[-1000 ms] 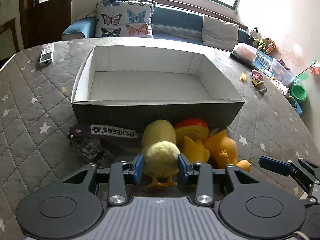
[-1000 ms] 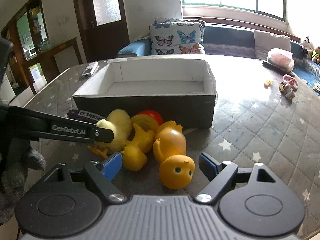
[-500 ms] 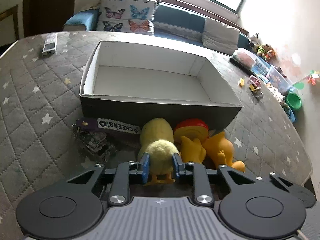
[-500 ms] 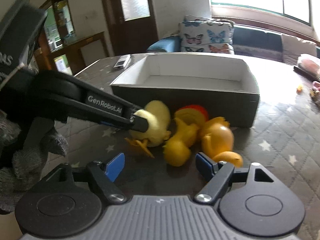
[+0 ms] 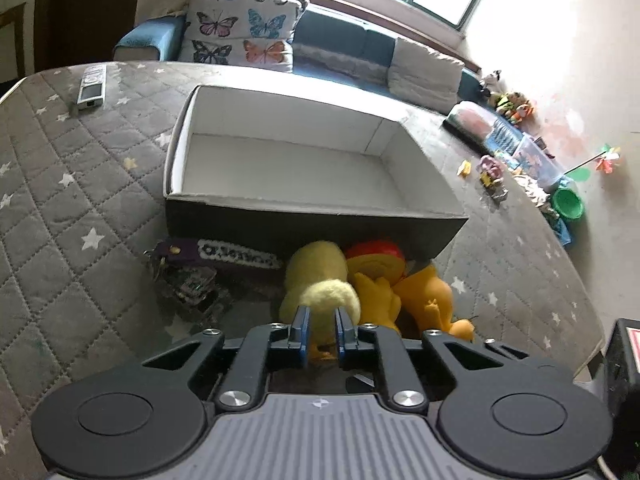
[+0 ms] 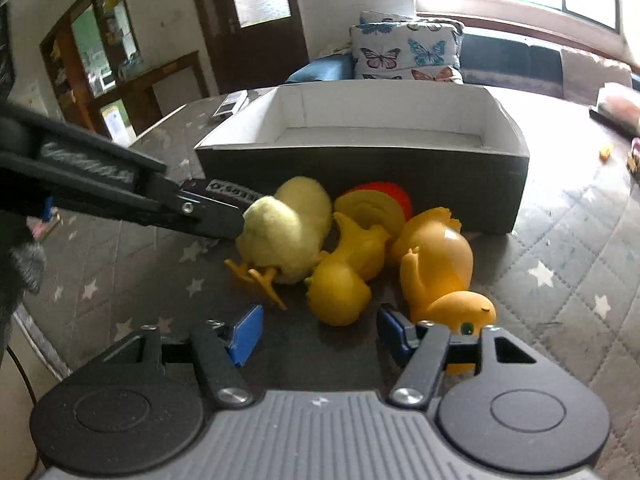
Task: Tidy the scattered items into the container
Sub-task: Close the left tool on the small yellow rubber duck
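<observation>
The fuzzy yellow chick (image 5: 316,280) is pinched by the left claw (image 5: 320,332) at its rear end, just before the empty cardboard box (image 5: 304,184) on the quilted surface (image 5: 60,200). It should be lifted clear of the near wall before being carried in. The right claw (image 6: 316,336) is closing around the yellow rubber duck (image 6: 344,280), not yet pressed; the orange duck (image 6: 436,268) beside it should be left undisturbed.

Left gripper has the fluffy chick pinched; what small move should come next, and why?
Probably lift the left gripper and carry the fluffy yellow chick forward over the near wall of the box. The jaws are shut on the chick, and the box just behind it looks empty.
</observation>
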The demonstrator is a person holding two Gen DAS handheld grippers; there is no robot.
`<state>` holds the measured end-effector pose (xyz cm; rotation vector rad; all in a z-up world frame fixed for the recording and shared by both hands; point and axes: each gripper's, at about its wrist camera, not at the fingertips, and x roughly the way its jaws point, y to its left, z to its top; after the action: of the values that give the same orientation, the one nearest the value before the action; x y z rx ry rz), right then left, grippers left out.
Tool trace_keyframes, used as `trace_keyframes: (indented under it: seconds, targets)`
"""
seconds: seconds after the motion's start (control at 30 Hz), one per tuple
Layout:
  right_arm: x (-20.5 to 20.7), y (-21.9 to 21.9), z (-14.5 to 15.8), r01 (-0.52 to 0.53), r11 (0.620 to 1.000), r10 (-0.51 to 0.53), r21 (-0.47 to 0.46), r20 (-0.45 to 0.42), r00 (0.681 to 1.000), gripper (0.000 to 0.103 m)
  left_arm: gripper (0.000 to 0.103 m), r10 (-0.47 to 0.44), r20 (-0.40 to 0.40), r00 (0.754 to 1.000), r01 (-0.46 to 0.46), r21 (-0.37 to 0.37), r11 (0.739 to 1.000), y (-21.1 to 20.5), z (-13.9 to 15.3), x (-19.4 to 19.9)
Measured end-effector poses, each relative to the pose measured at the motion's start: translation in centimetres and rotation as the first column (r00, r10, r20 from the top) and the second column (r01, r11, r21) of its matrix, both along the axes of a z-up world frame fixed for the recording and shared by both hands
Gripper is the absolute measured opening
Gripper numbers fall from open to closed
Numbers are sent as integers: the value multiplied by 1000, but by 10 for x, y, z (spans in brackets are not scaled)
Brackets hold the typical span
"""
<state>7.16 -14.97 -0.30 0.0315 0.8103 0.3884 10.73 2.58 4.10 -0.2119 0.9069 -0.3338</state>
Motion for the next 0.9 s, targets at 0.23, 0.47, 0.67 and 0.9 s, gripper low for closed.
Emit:
trace_keyframes:
  seconds: [0.23, 0.47, 0.67, 0.9]
  targets:
    - [10, -1, -4, 32, 999, -32, -3, 27, 999, 53, 24, -29, 26, 999, 30, -43, 999, -7, 5, 1]
    - [9, -6, -8, 27, 1000, -26, -17, 22, 999, 35, 26, -24, 17, 1000, 25, -58, 998, -10, 3, 2]
    - [0, -9, -8, 9, 999, -9, -30, 20, 1000, 35, 27, -44, 13, 999, 45, -76, 996, -14, 2, 0]
    - [-20, -14, -6, -39, 999, 39, -35, 0, 999, 35, 31, -97, -6, 995, 96, -74, 993, -29, -1, -5]
